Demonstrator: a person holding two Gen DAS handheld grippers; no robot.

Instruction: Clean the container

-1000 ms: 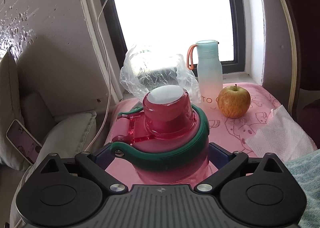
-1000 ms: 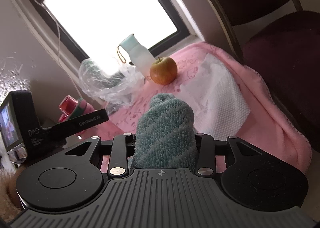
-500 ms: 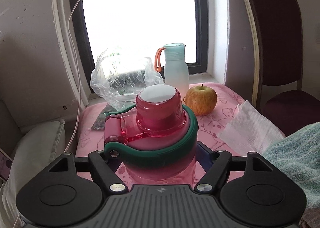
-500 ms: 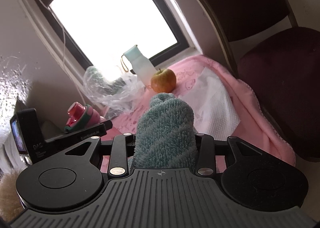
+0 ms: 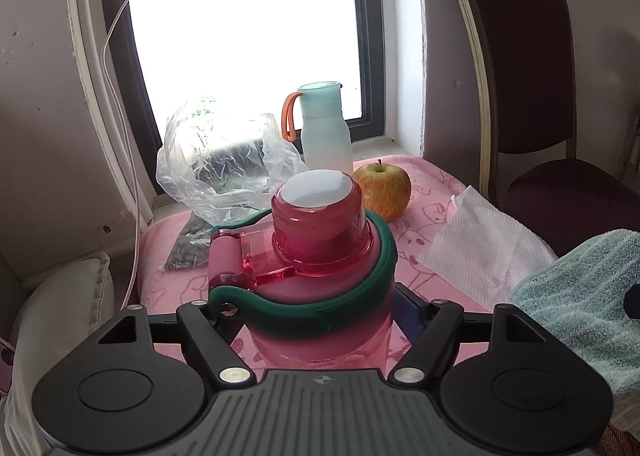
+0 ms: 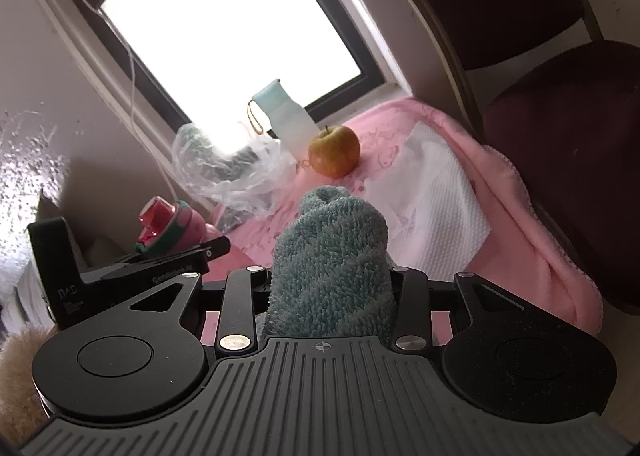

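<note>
Pink bottle clamped in the left gripper, towel bunched in the right, wiping not yet begun.

The left gripper (image 5: 320,320) has its jaws clenched on the body of the pink bottle (image 5: 320,256), just under the green band, with the flip cap shut and upright; in the right wrist view the bottle sits at nine o'clock from the teal towel (image 6: 330,268). The right gripper (image 6: 330,296) grasps that towel as a thick roll. On the worktop (image 5: 432,192) beyond, an apple (image 5: 384,190) stands at one o'clock from the bottle cap, a pale bottle (image 5: 325,128) at twelve, a plastic bag (image 5: 224,172) at eleven. The risks I see: a smooth bottle twisting in the jaws under the wipe, or the towel's bulk slipping from its hold.
</note>
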